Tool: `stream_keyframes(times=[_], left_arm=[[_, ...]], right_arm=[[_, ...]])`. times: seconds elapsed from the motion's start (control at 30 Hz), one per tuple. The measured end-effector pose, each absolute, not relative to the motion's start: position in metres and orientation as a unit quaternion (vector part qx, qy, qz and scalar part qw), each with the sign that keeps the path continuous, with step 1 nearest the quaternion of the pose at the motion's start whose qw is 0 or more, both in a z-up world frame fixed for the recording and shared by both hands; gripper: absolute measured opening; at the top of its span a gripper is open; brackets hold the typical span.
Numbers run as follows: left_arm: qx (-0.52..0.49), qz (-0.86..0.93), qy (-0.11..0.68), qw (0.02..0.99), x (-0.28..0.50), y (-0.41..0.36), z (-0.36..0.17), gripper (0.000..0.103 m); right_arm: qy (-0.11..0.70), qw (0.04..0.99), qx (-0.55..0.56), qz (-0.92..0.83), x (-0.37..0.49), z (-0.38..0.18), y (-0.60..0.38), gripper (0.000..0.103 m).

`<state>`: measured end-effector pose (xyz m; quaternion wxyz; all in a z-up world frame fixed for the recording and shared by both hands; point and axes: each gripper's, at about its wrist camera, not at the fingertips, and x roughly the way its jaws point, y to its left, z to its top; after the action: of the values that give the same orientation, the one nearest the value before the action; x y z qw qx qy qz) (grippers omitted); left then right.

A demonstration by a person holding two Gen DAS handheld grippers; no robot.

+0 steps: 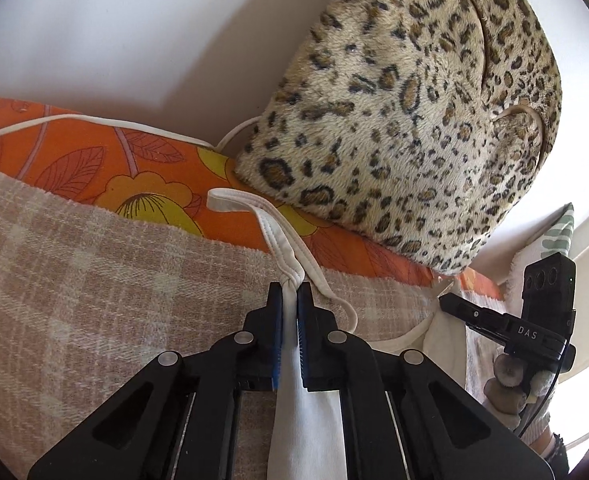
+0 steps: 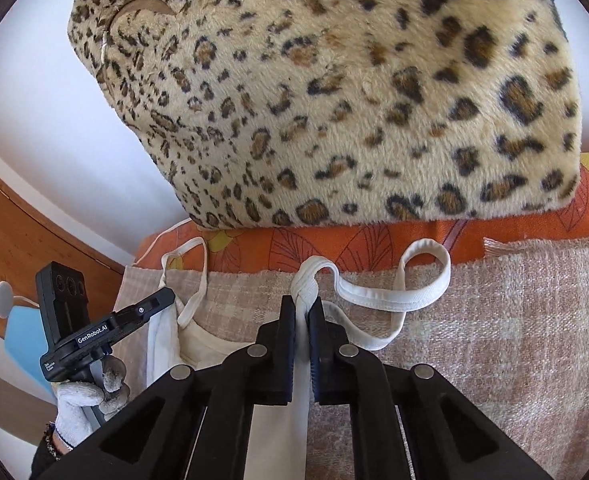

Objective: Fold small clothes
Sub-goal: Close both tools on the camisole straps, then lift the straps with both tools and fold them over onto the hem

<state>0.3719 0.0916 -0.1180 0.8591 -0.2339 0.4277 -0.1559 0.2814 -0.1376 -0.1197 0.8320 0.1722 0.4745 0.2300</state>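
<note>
A small white strappy top (image 1: 302, 412) lies on a beige checked blanket (image 1: 94, 300). My left gripper (image 1: 290, 292) is shut on the top's bunched edge at the base of a white strap (image 1: 254, 208). My right gripper (image 2: 301, 306) is shut on the other bunched edge (image 2: 304, 284), with a looped strap (image 2: 418, 292) lying to its right. The right gripper shows in the left wrist view (image 1: 450, 302), pinching the garment's far corner. The left gripper shows in the right wrist view (image 2: 162, 300), held by a gloved hand (image 2: 90, 400).
A leopard-print plush cushion (image 1: 406, 120) stands just beyond the blanket on an orange floral sheet (image 1: 134, 168). It fills the upper right wrist view (image 2: 334, 100). A white wall (image 1: 134, 32) is behind, with a wooden panel (image 2: 34, 232) at the left.
</note>
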Motion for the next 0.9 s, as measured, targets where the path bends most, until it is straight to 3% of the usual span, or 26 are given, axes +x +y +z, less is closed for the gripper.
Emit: stream_keyframes(times=[0.57,0.9], left_arm=[[-0.226,-0.200,0.366,0.880,0.315,0.086,-0.041,0.004],[-0.223,-0.207,0.352,0.885,0.247,0.087,-0.020,0.004]], right_arm=[[0.411,0.853,0.170,0.273,0.216,-0.039,-0.140,0.003],[0.397,0.857,0.160,0.286,0.150,-0.019,-0.140,0.003]])
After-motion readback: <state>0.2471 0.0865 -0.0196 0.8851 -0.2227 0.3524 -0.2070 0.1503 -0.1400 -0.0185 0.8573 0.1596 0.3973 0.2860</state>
